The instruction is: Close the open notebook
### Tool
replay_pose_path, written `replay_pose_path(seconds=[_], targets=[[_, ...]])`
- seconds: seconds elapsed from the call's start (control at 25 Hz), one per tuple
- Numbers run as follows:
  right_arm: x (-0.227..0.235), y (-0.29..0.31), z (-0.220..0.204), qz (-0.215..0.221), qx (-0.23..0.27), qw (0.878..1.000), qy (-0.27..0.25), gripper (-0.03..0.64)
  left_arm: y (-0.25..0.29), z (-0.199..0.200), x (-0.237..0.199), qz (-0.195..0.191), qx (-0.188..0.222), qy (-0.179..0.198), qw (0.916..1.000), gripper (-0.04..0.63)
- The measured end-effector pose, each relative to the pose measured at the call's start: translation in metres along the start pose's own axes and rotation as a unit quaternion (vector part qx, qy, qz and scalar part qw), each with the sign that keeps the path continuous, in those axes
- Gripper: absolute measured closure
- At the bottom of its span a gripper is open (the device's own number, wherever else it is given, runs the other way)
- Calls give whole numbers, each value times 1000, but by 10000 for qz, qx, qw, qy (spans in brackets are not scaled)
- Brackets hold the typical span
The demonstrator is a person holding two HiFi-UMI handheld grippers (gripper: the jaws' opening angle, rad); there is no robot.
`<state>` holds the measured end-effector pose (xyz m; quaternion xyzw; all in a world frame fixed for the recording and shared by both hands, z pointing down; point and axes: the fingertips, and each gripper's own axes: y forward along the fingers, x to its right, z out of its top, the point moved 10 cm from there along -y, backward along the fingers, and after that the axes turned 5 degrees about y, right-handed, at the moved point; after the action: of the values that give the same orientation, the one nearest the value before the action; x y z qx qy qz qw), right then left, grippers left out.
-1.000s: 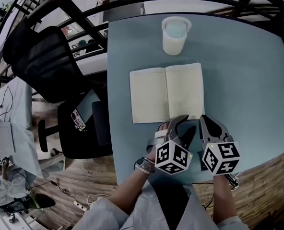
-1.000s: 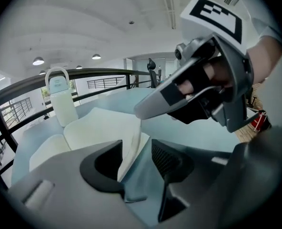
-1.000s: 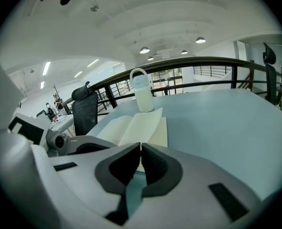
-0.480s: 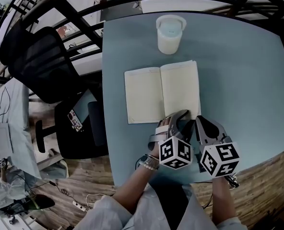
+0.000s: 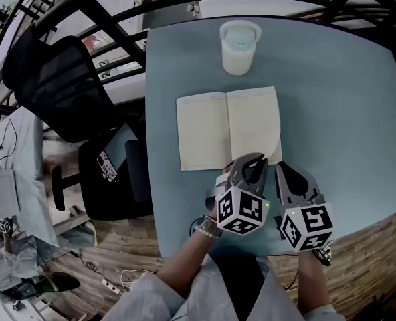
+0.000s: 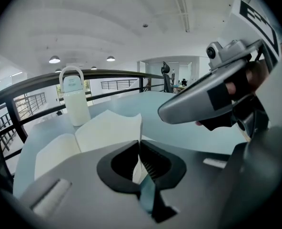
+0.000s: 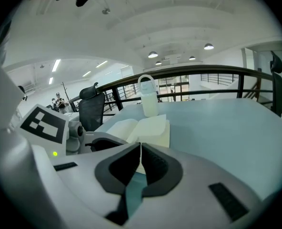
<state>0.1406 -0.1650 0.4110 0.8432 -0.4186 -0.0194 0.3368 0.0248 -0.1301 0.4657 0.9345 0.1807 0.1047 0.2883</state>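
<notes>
The open notebook (image 5: 228, 129) lies flat on the blue table (image 5: 338, 112), cream pages up. My left gripper (image 5: 251, 160) is at the near edge of its right-hand page. Its jaws are closing and pinch the page's near edge, as the left gripper view (image 6: 139, 144) shows, where the page (image 6: 110, 128) rises with its corner curled up. My right gripper (image 5: 283, 169) is shut with nothing in it, just right of the left one, beside the notebook's near right corner. In the right gripper view the notebook (image 7: 146, 128) lies ahead of the shut jaws (image 7: 141, 147).
A white jug with a handle (image 5: 239, 47) stands on the table beyond the notebook, also in the left gripper view (image 6: 73, 99). A black office chair (image 5: 57, 85) sits left of the table. The table's near edge runs under my hands.
The left gripper's jaws went from wide open to closed on the right page's near edge, and that page corner lifted a little. The right gripper stayed put.
</notes>
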Motion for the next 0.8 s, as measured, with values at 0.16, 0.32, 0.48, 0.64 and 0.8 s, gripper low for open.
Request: replay_pose_path(seconds=[0.16, 0.32, 0.48, 0.64, 0.8], targets=[[8, -7, -7, -227, -18, 9997, 78, 612, -5, 0, 0, 93, 77, 94, 9999, 577], [14, -12, -16, -364, -130, 9991, 150, 612, -17, 3, -5, 186, 147, -17, 9997, 577], [15, -11, -21, -414, -229, 9988, 154, 611, -31, 2, -11, 289, 160, -142, 9994, 578], [13, -7, -26, -383, -320, 9987, 130, 611, -44, -3, -16, 390, 191, -476, 9979, 577], [9, -2, -31, -298, -425, 9985, 151, 603, -54, -7, -19, 493, 278, -706, 9959, 578]])
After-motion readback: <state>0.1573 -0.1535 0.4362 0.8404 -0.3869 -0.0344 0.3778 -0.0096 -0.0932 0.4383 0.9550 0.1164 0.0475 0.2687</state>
